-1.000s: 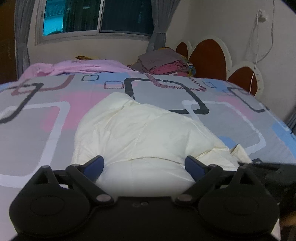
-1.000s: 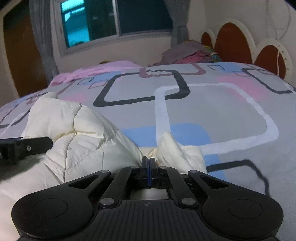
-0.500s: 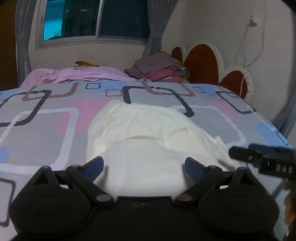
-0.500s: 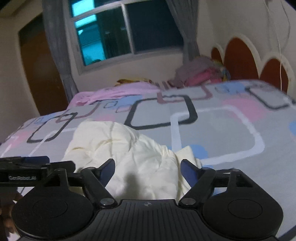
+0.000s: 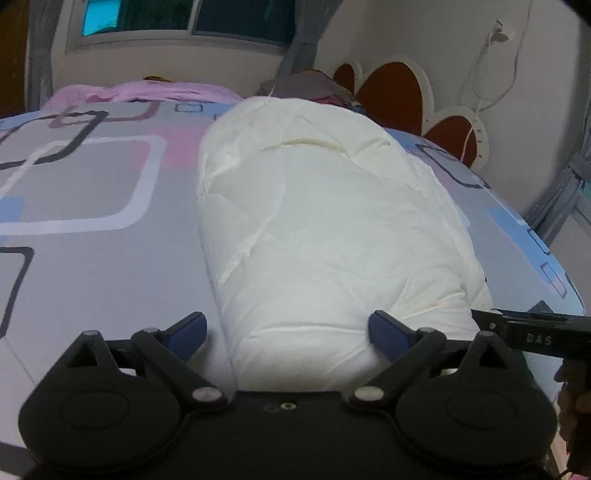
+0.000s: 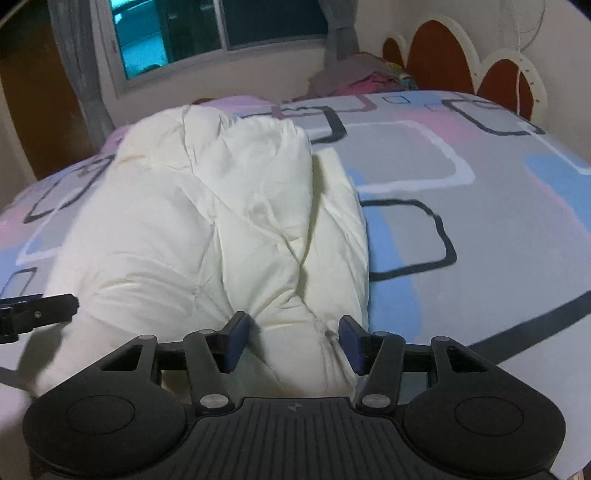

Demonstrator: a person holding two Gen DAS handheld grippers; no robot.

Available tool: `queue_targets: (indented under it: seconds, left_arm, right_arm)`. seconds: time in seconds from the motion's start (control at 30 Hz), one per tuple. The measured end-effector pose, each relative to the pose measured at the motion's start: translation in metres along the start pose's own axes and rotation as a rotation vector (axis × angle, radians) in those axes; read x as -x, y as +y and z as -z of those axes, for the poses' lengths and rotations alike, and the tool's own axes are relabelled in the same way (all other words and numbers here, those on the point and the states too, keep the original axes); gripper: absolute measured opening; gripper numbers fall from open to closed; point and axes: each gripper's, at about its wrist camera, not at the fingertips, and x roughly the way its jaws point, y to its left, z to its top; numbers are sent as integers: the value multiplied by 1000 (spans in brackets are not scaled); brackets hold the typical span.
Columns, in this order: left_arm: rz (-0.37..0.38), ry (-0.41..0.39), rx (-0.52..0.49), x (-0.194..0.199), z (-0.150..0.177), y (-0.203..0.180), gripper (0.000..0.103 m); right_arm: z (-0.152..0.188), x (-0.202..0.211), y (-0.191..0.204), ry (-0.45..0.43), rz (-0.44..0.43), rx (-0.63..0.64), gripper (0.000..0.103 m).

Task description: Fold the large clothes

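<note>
- Left gripper (image 5: 286, 334): black with blue pads, jaws spread wide; near end of the puffy cream-white quilted garment (image 5: 325, 221) sits between them, left pad clear of the fabric.
- Garment runs straight ahead across the grey, pink and blue patterned bedsheet (image 5: 92, 266).
- Right gripper (image 6: 293, 341): jaws closing, a garment fold between the pads, no press visible.

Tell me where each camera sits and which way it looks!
Left wrist: sits on the left tool, looking down over its open fingers at the cream padded garment on the bed; a hand shows at the right edge.
Right wrist: sits on the right tool, jaws closing around a garment fold.
Both share the garment, bed, window and headboard.
</note>
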Motion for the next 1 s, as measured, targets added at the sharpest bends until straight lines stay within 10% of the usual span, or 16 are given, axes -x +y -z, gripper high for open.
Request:
queue_targets:
  seconds: [0.37, 0.7, 0.8, 1.0]
  left_arm:
    - [107, 45, 179, -2, -37, 39, 98]
    - [244, 171, 386, -65, -41, 62, 103]
    - [267, 170, 413, -69, -38, 60, 95]
    - [256, 132, 387, -53, -43, 56, 68]
  right_arm:
    - [-48, 16, -39, -51, -122, -251, 101]
    - [-69, -80, -85, 167, -430, -436, 103]
    - [-72, -86, -83, 192, -478, -403, 101]
    - [-76, -82, -82, 201, -538, -428, 52]
